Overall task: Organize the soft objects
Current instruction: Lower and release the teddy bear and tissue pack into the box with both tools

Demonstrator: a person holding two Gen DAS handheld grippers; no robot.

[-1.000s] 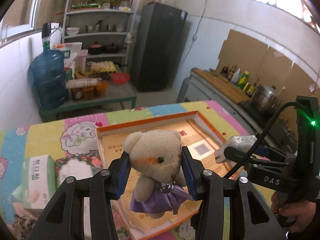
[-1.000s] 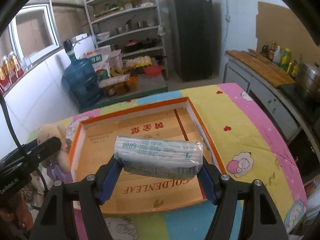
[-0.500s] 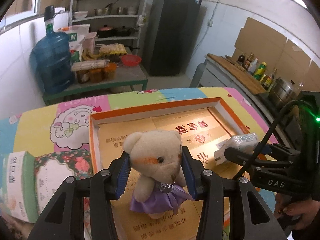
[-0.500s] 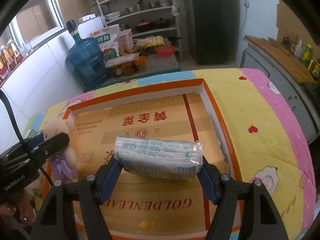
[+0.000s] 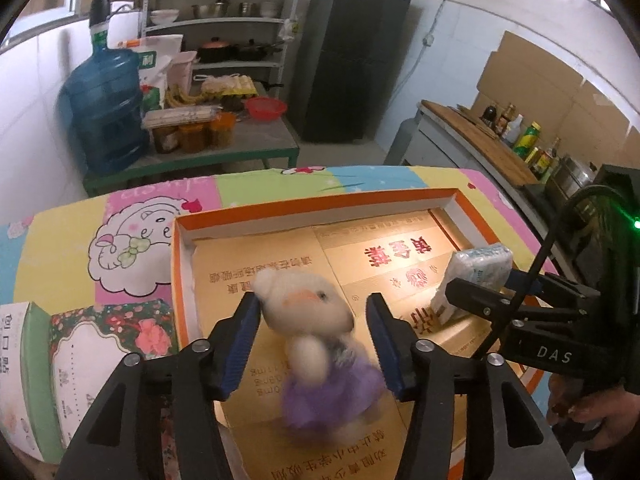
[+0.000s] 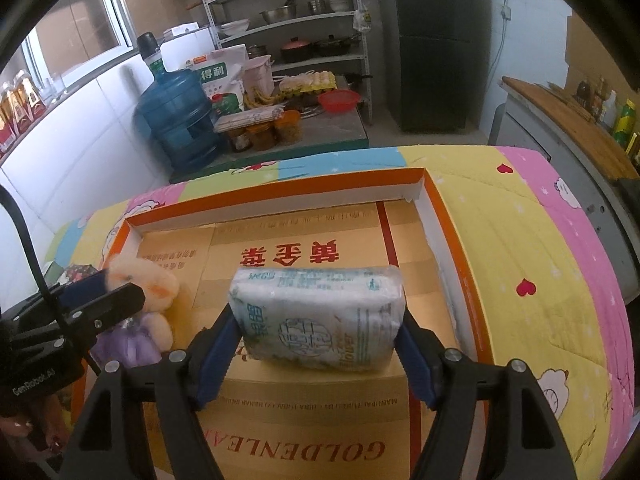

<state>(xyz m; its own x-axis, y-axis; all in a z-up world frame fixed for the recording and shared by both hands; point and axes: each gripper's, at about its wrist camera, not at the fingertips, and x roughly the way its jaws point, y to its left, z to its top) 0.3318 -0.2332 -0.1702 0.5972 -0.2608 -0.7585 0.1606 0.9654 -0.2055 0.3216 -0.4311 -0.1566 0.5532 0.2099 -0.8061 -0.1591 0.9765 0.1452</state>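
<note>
Outside the box at far left, a green-and-floral tissue carton (image 5: 60, 364) not yet put away. Left gripper (image 5: 314, 342) opening, cream plush bear in purple dress (image 5: 316, 328) dropping loose between the jaws into the shallow orange-rimmed cardboard box (image 5: 320, 204). Right gripper (image 6: 320, 356) also opening around the white plastic tissue pack (image 6: 320, 316), low over the box floor.

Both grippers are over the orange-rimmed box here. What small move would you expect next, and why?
Probably the right gripper lets go of the tissue pack and both lift away. The left gripper is opening, the teddy bear blurred and loose between its pads, over the box floor; the pack sits low inside too, jaws beginning to open.
</note>
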